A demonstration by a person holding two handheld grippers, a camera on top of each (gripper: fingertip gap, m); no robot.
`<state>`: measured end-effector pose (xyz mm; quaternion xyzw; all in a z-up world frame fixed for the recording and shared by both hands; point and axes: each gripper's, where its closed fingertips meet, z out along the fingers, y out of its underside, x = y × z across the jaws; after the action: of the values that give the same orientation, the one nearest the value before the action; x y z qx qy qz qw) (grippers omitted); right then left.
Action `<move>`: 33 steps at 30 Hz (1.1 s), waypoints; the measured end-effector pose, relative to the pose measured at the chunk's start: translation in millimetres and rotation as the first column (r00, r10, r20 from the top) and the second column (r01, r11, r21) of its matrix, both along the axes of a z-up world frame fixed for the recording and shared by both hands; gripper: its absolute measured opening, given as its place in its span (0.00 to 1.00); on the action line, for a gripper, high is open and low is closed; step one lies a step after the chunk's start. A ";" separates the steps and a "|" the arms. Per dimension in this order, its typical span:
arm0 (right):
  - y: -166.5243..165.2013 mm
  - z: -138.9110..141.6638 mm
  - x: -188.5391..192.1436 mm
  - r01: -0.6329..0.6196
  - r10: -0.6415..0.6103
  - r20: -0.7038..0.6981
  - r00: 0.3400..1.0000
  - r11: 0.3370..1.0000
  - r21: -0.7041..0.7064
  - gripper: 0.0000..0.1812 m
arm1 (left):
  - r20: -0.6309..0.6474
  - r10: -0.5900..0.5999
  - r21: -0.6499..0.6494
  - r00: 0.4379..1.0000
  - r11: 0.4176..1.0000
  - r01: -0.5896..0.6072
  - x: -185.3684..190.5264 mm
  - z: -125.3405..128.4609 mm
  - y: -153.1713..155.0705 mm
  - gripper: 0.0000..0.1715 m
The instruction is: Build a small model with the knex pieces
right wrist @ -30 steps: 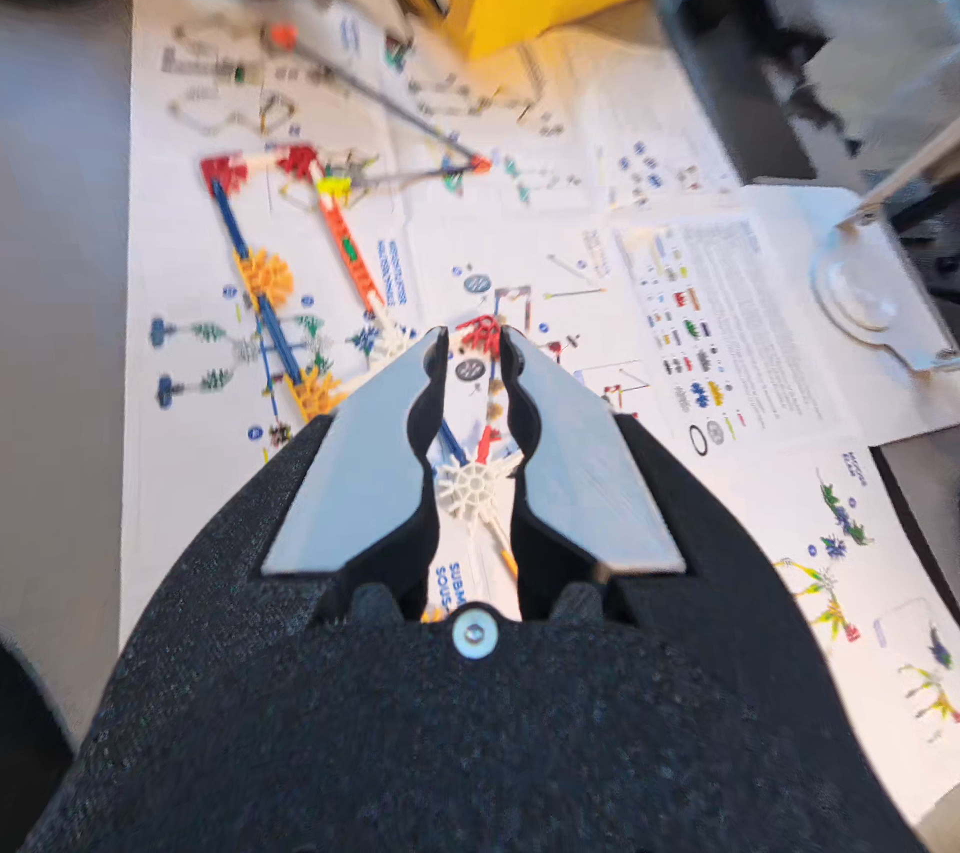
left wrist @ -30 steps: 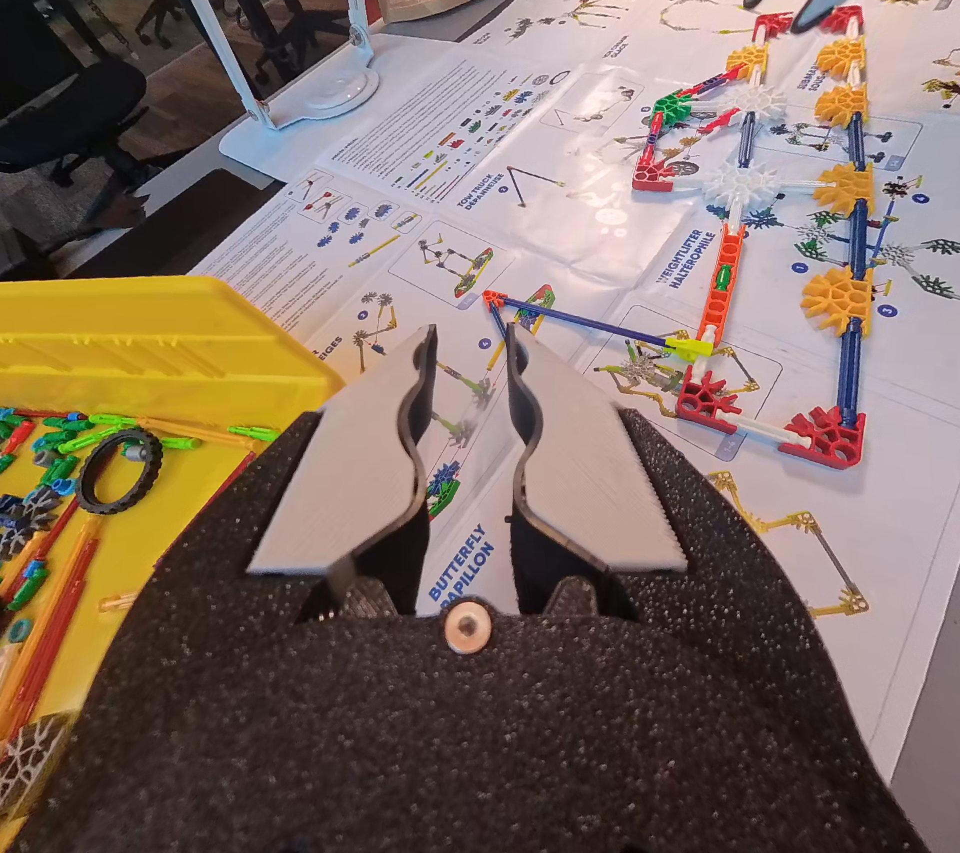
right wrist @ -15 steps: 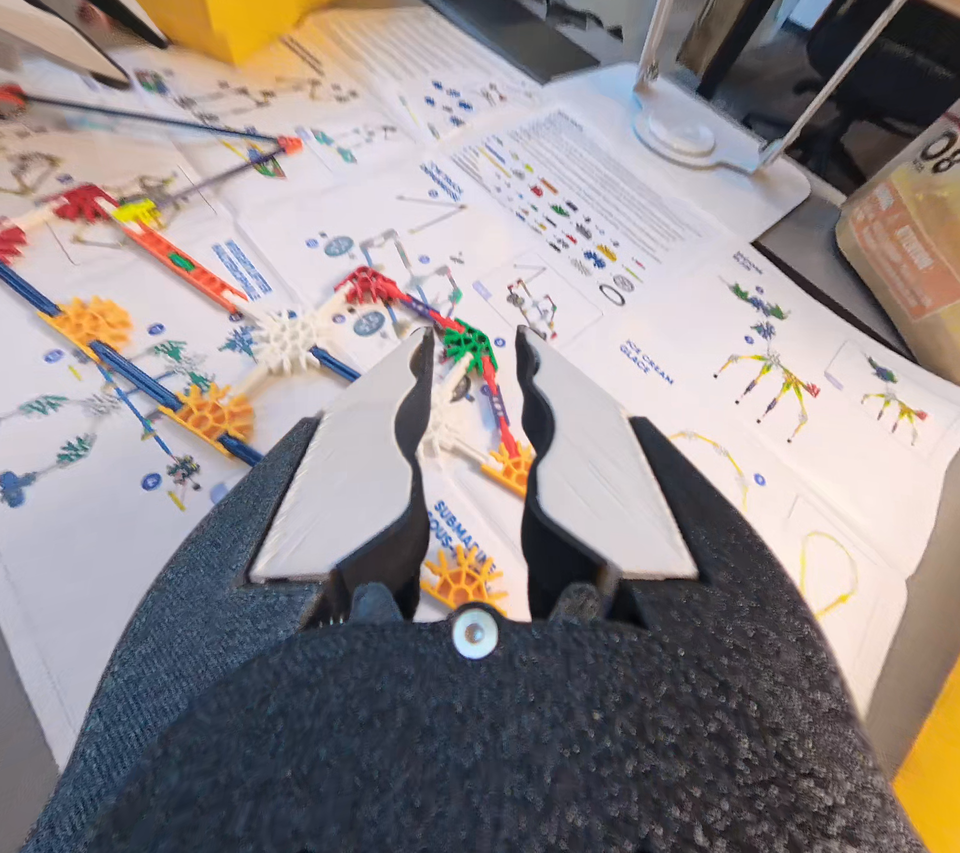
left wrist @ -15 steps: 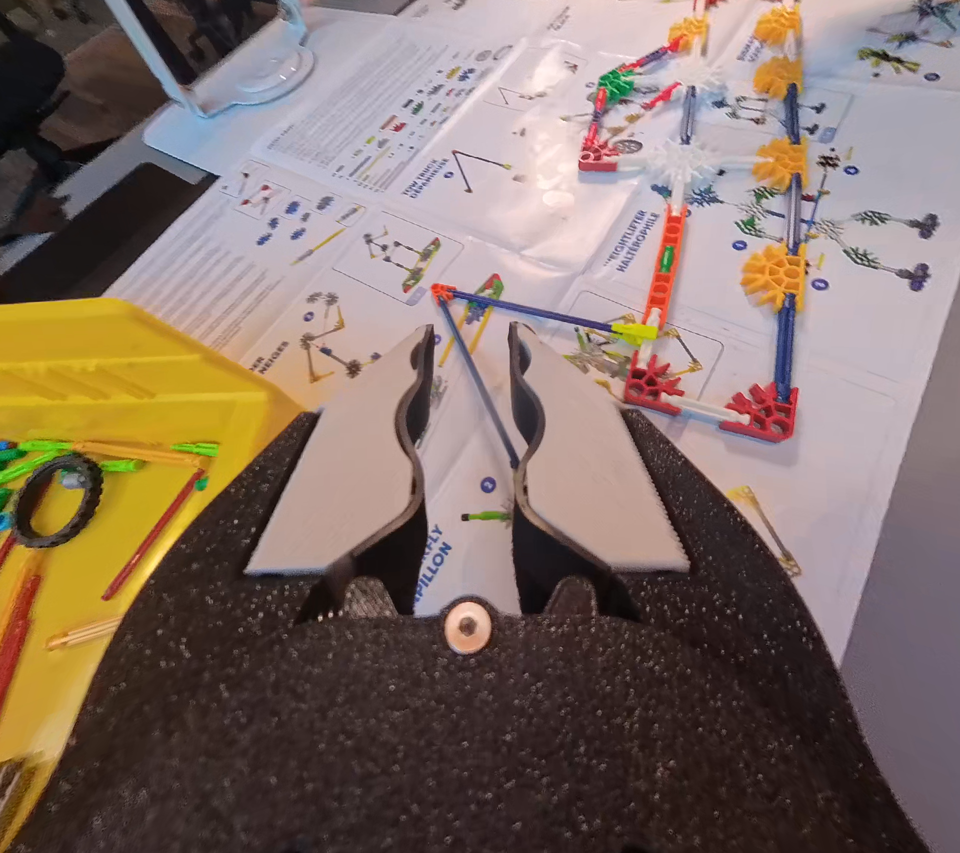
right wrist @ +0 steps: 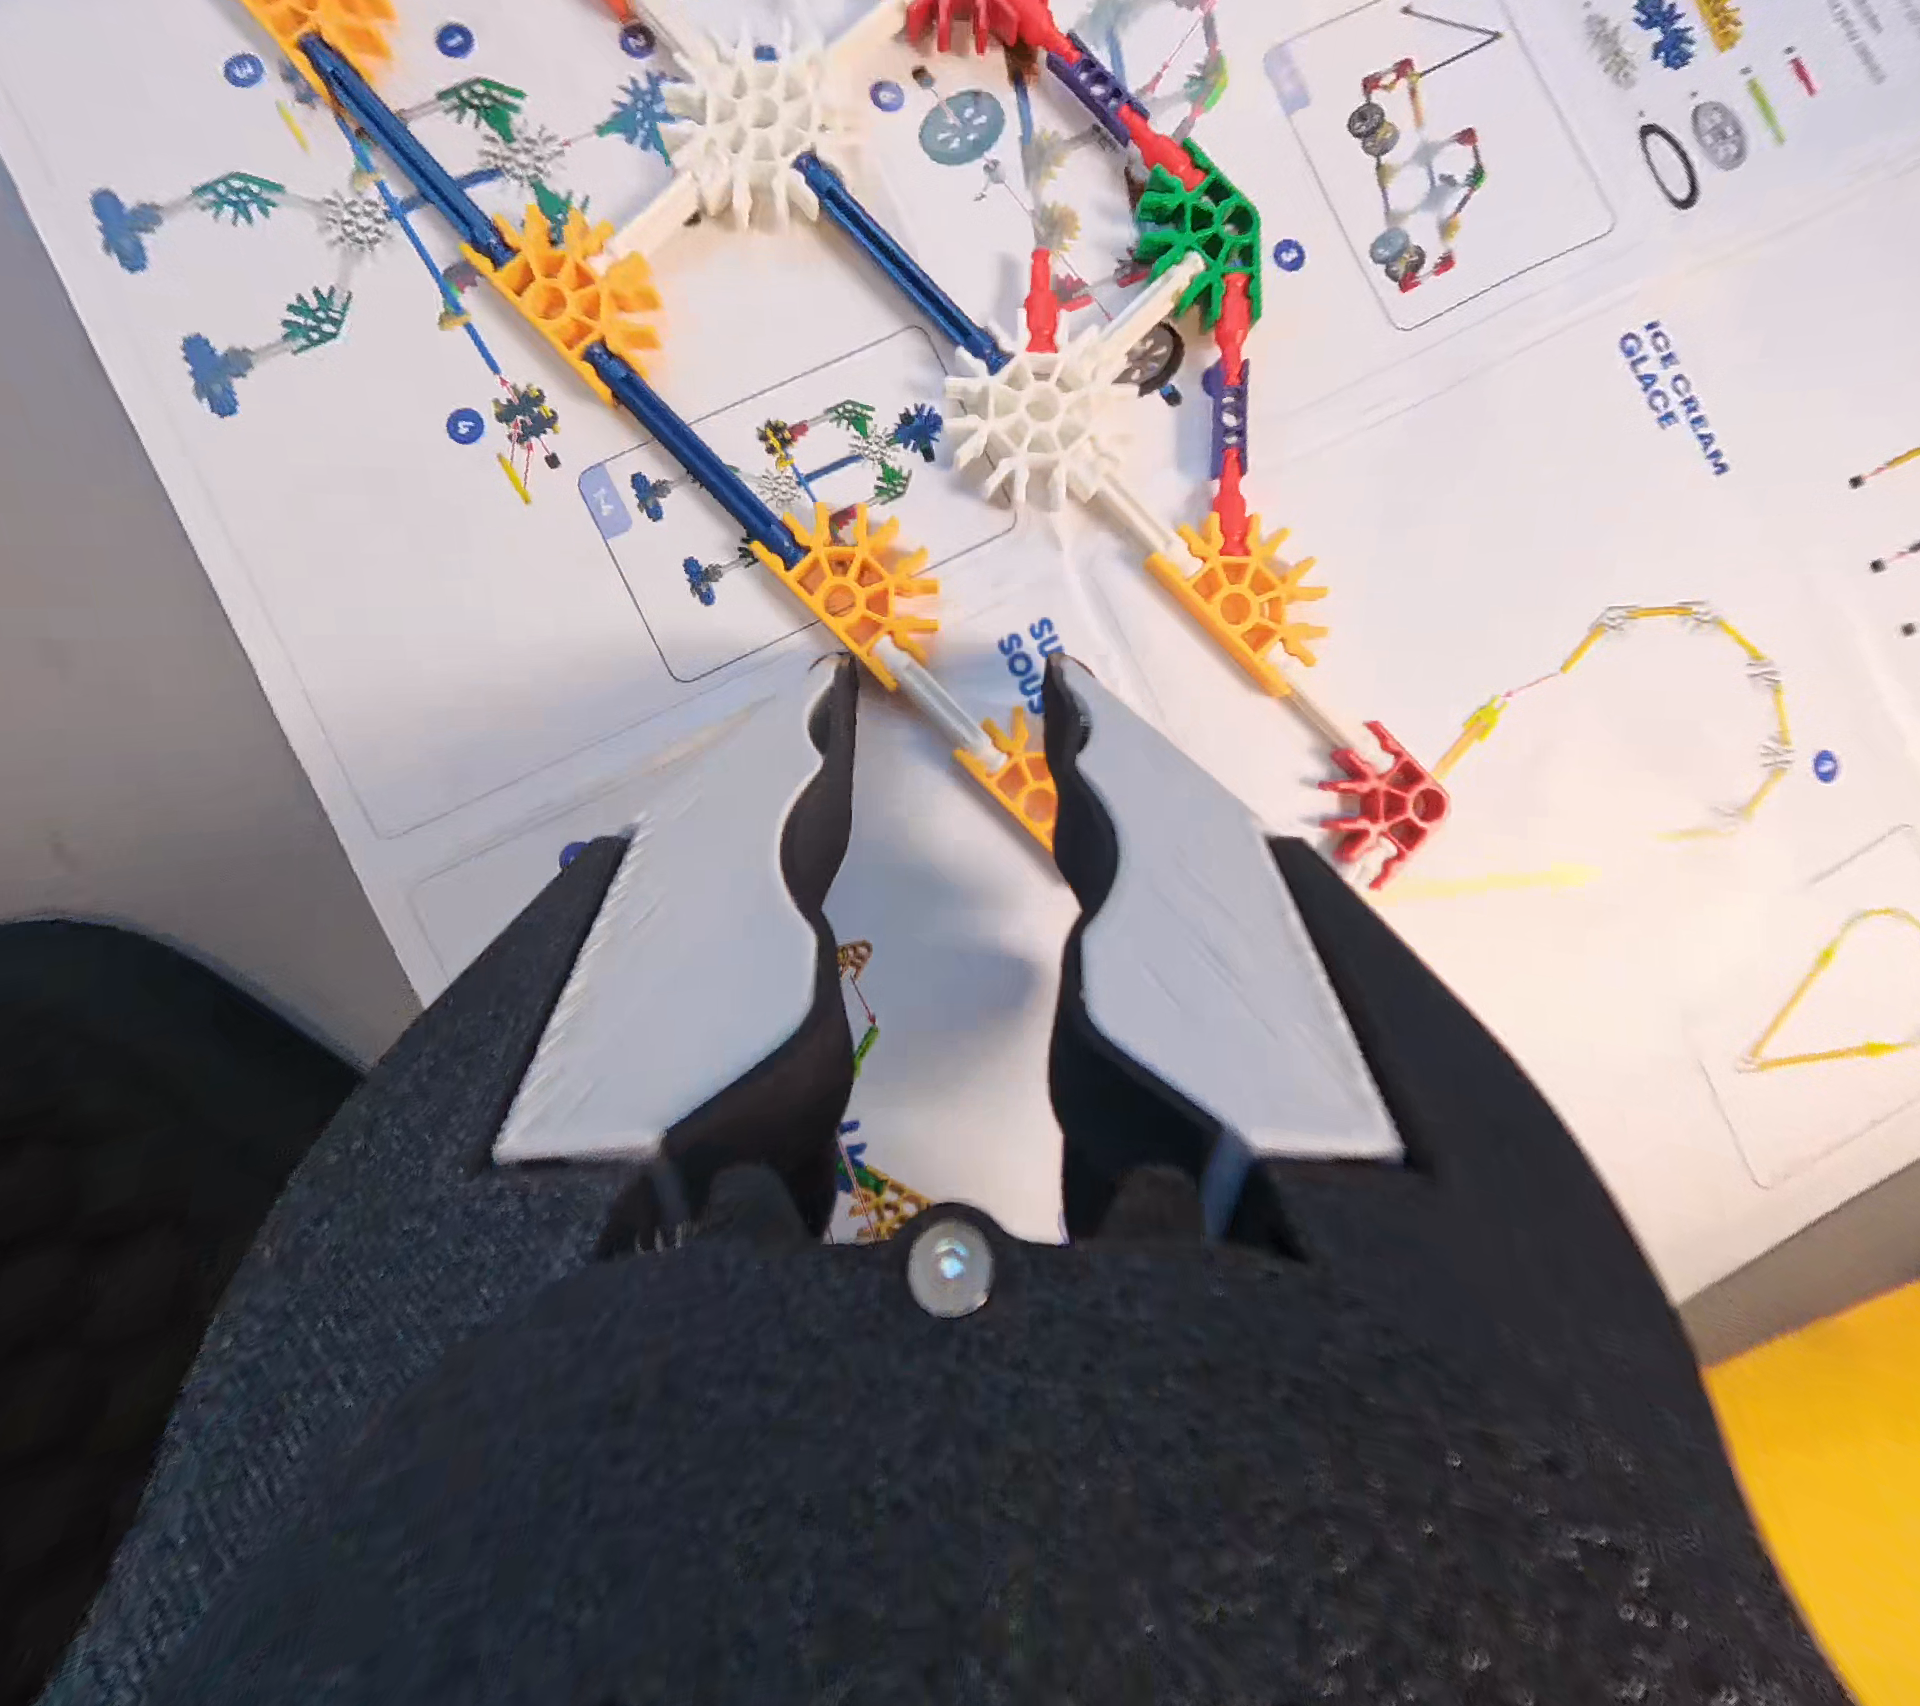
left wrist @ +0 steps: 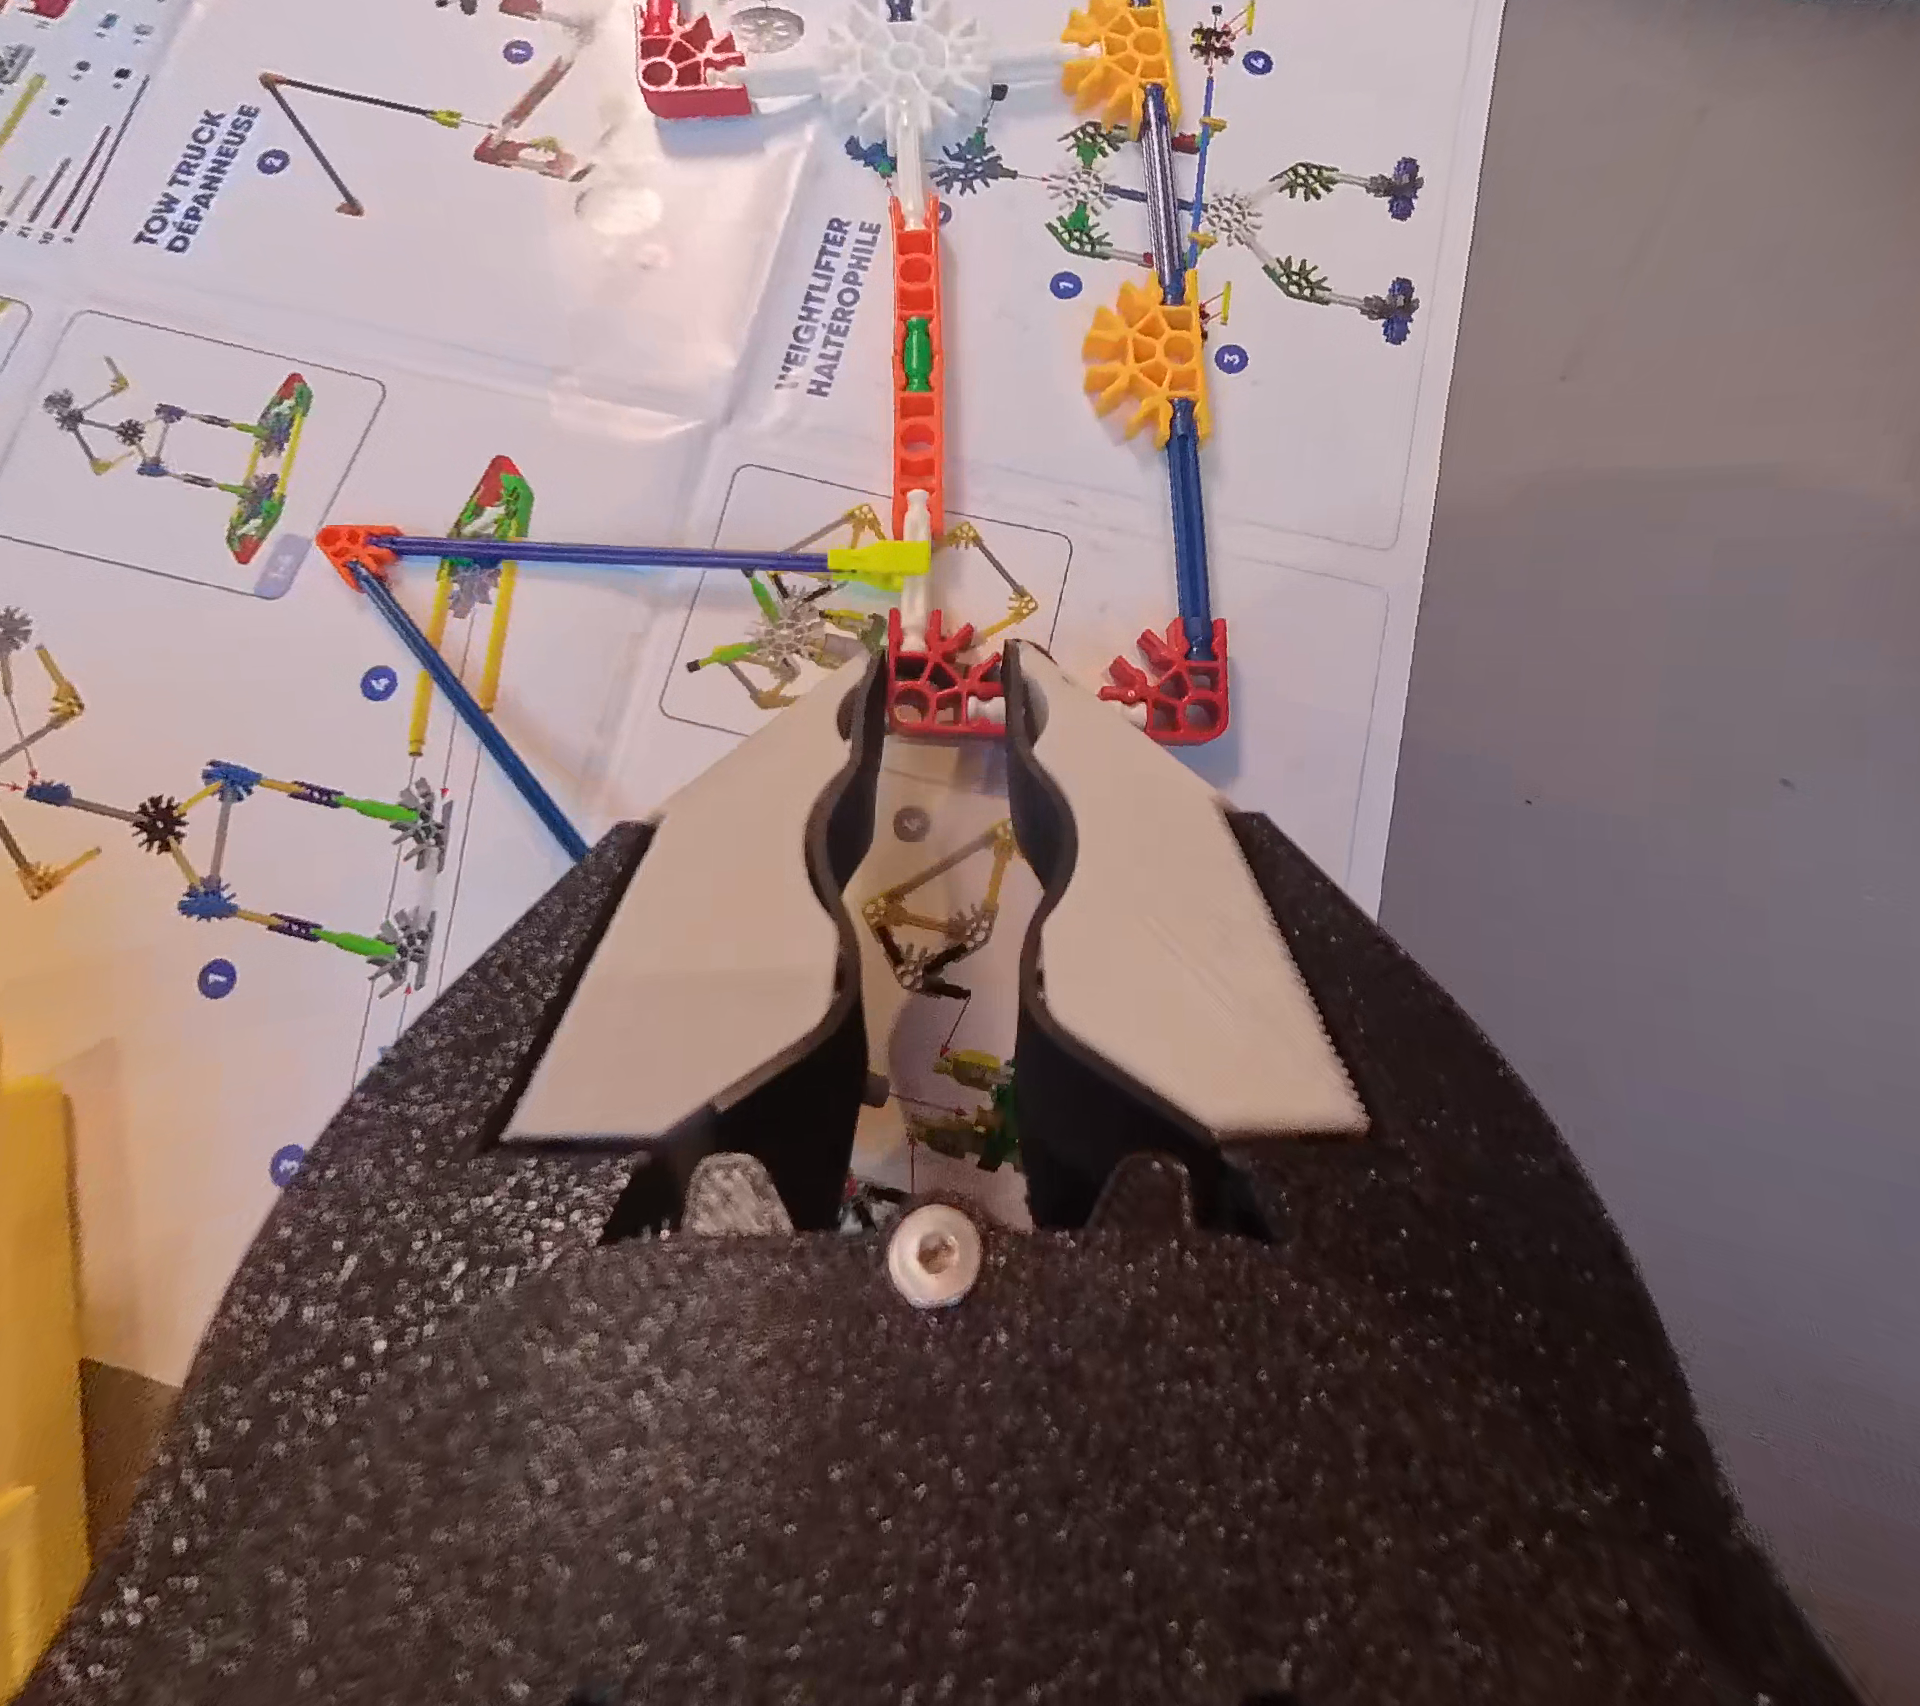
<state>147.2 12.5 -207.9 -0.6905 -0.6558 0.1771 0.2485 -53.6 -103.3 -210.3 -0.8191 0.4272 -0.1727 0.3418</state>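
Note:
A flat construction-toy frame of blue rods (left wrist: 1184,513), yellow connectors (left wrist: 1143,357), white snowflake connectors (left wrist: 904,61) and an orange strip (left wrist: 920,368) lies on a printed instruction sheet (left wrist: 520,306). My left gripper (left wrist: 943,664) has its tips on either side of a red connector (left wrist: 940,685) at the frame's near end, pressed against it. A second red corner connector (left wrist: 1179,685) lies just to the right. My right gripper (right wrist: 948,669) is open over the frame's other end. A white rod (right wrist: 935,700) and a yellow connector (right wrist: 1013,783) lie between its fingers.
A long blue rod (left wrist: 613,555) runs from a small orange connector (left wrist: 353,544) to a lime clip (left wrist: 883,563). A yellow bin (left wrist: 31,1241) stands at the left. Grey tabletop (left wrist: 1662,721) borders the sheet on the right. A yellow surface (right wrist: 1829,1500) shows in the right wrist view. The gap from one gripper's tips to the other's is roughly 25 cm.
My left gripper moved forward and right from the yellow bin to the red connector and narrowed onto it. My right gripper dropped close to the frame's end and opened wider.

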 end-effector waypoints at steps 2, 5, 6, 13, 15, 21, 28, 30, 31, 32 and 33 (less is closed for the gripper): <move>-6.4 -1.6 -0.8 -0.028 0.028 0.012 1.000 1.000 -0.011 0.14 | -0.011 -0.013 0.001 1.000 1.000 0.013 -4.0 0.1 -1.9 0.12; -25.9 -2.2 -2.5 -0.106 0.107 0.042 0.993 0.994 -0.030 0.07 | -0.041 -0.062 0.017 0.997 0.998 0.063 -11.7 0.5 -8.8 0.12; -37.2 -2.6 -2.5 -0.151 0.153 0.059 0.986 0.987 -0.048 0.06 | -0.054 -0.088 0.024 0.995 0.996 0.089 -14.3 0.7 -12.5 0.12; -99.1 0.9 -8.0 -0.375 0.388 0.055 0.920 0.913 -0.158 0.04 | -0.076 -0.083 0.035 0.994 0.996 0.085 -33.8 2.5 -14.3 0.12; -93.9 -2.6 -7.2 -0.356 0.369 0.073 0.927 0.923 -0.142 0.03 | -0.063 -0.087 0.033 0.994 0.995 0.090 -32.7 2.4 -14.6 0.12; -92.2 -0.4 -7.1 -0.353 0.363 0.045 0.931 0.924 -0.149 0.04 | -0.051 -0.088 0.039 0.995 0.995 0.090 -30.9 2.8 -13.5 0.12; -67.3 47.9 -34.6 -0.284 0.257 -0.271 0.928 0.957 -0.065 0.11 | 0.067 -0.032 0.167 0.997 0.986 0.021 -28.3 33.1 2.4 0.15; -37.1 60.5 -44.3 -0.159 0.161 -0.345 0.925 0.987 0.033 0.12 | 0.085 0.030 0.228 0.996 0.973 -0.048 -33.3 40.9 15.3 0.15; -21.7 67.3 -48.0 -0.087 0.109 -0.390 0.914 0.993 0.074 0.13 | 0.099 0.070 0.252 0.993 0.963 -0.093 -36.6 44.5 22.4 0.15; -8.2 74.6 -51.1 -0.017 0.058 -0.443 0.895 0.995 0.095 0.13 | 0.118 0.116 0.266 0.986 0.953 -0.144 -40.6 47.3 29.4 0.14; 4.3 81.7 -53.0 0.052 0.004 -0.499 0.867 0.994 0.098 0.14 | 0.136 0.166 0.268 0.977 0.943 -0.198 -45.3 48.7 36.2 0.14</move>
<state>94.2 16.8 -126.2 -0.6149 -0.5696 0.3103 0.4485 -99.0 -67.1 -161.6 -0.7875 0.3499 -0.1240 0.4920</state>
